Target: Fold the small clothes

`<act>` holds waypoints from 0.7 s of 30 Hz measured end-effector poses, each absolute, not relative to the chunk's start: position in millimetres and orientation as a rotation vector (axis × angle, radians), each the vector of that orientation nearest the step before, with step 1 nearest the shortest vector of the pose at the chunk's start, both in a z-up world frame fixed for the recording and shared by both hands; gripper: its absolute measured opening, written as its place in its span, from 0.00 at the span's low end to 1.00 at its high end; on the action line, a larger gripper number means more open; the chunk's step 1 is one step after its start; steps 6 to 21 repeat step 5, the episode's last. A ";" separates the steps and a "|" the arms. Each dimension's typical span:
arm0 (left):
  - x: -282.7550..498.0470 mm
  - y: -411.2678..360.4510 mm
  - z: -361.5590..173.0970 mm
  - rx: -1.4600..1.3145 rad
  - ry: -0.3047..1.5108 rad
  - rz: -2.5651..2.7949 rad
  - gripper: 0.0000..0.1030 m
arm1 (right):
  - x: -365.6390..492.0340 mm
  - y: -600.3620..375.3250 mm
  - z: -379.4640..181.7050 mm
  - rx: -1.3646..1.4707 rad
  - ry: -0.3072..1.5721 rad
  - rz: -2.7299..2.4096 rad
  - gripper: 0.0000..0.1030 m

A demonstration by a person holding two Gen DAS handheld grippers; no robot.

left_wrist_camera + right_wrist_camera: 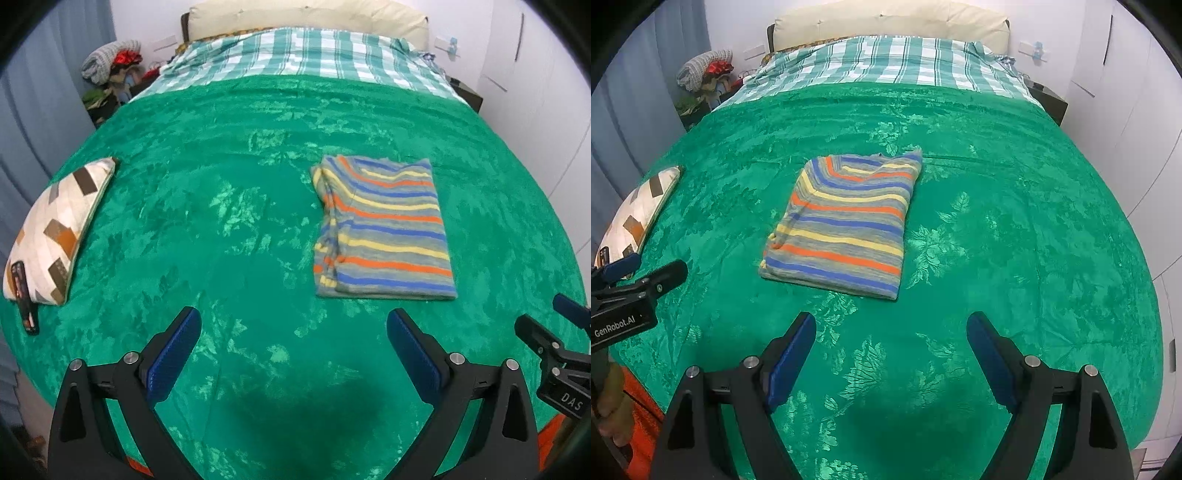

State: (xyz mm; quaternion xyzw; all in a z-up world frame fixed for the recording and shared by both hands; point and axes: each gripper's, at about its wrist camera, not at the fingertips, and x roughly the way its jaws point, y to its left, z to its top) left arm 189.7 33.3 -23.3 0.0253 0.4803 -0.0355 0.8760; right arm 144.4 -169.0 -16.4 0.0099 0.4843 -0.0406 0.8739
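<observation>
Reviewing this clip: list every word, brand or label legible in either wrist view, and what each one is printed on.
"DAS" – white letters on the black body of the right gripper, at the right edge of the left wrist view.
"GenRobot.AI" – white letters on the black body of the left gripper, at the left edge of the right wrist view.
Striped shirt, patterned pillow, green blanket: no text visible.
</observation>
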 end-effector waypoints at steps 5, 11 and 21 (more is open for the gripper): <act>179.7 31.6 -15.6 0.046 0.959 -0.064 0.98 | 142.6 -167.9 -14.0 0.034 0.998 -0.076 0.81; 179.7 31.6 -15.6 0.046 0.959 -0.064 0.98 | 142.6 -167.9 -14.0 0.034 0.998 -0.076 0.81; 179.7 31.6 -15.6 0.046 0.959 -0.064 0.98 | 142.6 -167.9 -14.0 0.034 0.998 -0.076 0.81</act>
